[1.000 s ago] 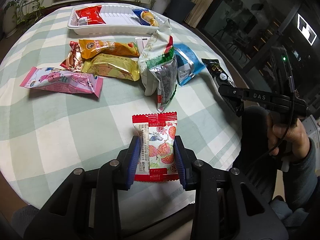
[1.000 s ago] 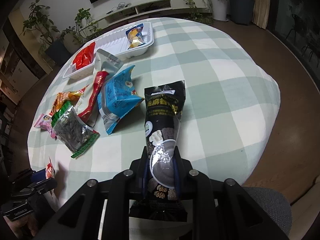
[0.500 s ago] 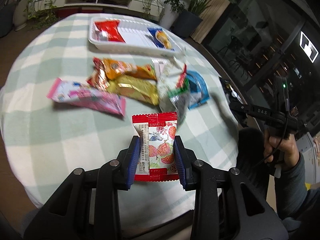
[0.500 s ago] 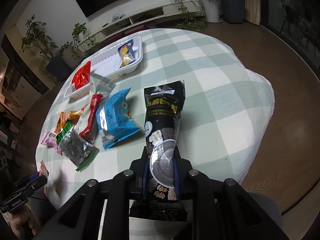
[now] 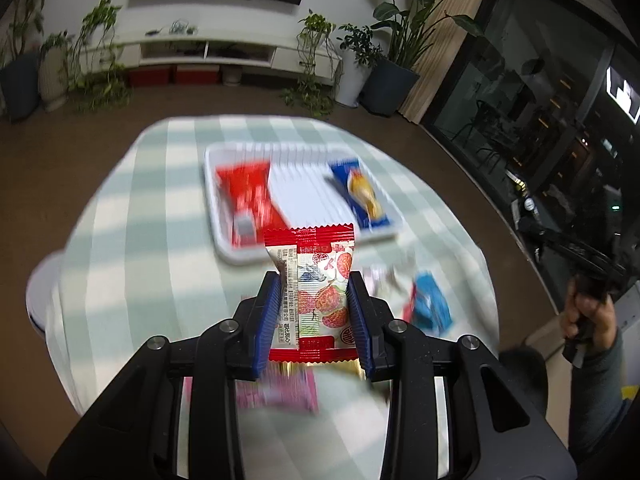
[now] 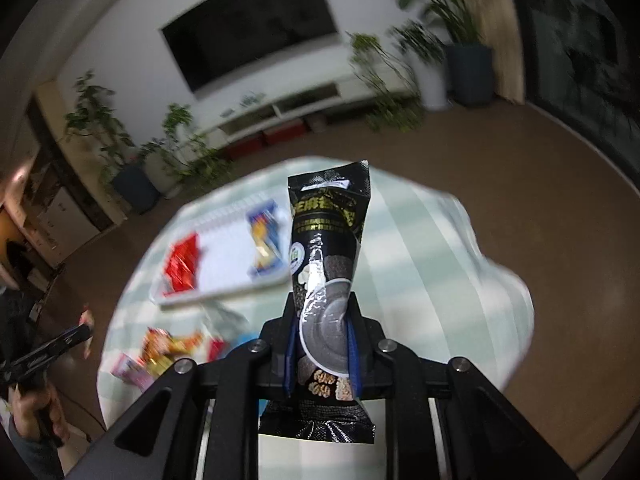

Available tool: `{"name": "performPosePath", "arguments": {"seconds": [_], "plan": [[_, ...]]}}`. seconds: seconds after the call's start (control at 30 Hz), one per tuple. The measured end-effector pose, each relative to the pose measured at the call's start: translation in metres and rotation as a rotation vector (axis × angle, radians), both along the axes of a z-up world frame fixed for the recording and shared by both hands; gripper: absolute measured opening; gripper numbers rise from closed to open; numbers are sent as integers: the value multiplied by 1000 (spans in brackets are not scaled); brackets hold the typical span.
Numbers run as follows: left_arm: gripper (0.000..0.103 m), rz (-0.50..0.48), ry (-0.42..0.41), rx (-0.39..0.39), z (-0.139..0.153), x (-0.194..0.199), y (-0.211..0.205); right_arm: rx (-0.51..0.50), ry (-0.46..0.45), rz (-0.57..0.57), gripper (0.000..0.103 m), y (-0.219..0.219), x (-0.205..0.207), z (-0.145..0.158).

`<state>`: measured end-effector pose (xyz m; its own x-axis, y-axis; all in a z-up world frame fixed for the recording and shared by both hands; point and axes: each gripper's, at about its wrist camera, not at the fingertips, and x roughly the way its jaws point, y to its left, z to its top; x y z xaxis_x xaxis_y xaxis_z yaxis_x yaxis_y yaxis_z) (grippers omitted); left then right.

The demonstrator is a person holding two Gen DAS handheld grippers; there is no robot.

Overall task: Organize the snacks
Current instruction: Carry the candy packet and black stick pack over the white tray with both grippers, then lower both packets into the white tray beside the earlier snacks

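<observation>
Blue ribbed fingers (image 5: 269,320) pinch a crinkly, glossy red packet (image 5: 316,292).

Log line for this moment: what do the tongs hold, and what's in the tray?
left tongs: red packet | right tongs: black packet | tray: red pack, blue pack

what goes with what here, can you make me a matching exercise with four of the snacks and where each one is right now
Column one:
1. red-edged fruit packet
2. black packet
3. plain red packet
4. blue and yellow packet

Column two:
a. lying at the right end of the white tray
b. clamped in the right tongs
c. lying at the left end of the white tray
d. clamped in the left tongs

Pairs: 1-d, 2-b, 3-c, 4-a
</observation>
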<state>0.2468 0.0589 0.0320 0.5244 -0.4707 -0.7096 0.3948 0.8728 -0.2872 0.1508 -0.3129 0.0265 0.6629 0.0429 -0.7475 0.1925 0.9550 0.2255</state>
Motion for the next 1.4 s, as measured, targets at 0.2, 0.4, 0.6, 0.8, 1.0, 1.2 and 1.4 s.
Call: {"name": "performPosePath", "arguments": {"seconds": [0.2, 0.4, 0.6, 0.8, 1.0, 1.2, 1.4], "plan": [[31, -10, -19, 40, 17, 78, -42, -30, -79, 152, 21, 41, 64, 26], [31, -23, 17, 78, -1, 136, -75, -23, -54, 272, 21, 80, 130, 7], [31, -27, 78, 106, -45, 173, -97, -40, 40, 324, 21, 100, 181, -33], [31, -28, 116, 153, -86, 193, -111, -84, 134, 372, 21, 114, 210, -75], [31, -21, 137, 193, -116, 206, -116, -81, 206, 380, 21, 115, 225, -110], [32, -21, 144, 208, -131, 210, -120, -85, 253, 379, 21, 116, 235, -135], [34, -17, 161, 218, -142, 212, -122, -91, 286, 373, 22, 117, 238, -152]]}}
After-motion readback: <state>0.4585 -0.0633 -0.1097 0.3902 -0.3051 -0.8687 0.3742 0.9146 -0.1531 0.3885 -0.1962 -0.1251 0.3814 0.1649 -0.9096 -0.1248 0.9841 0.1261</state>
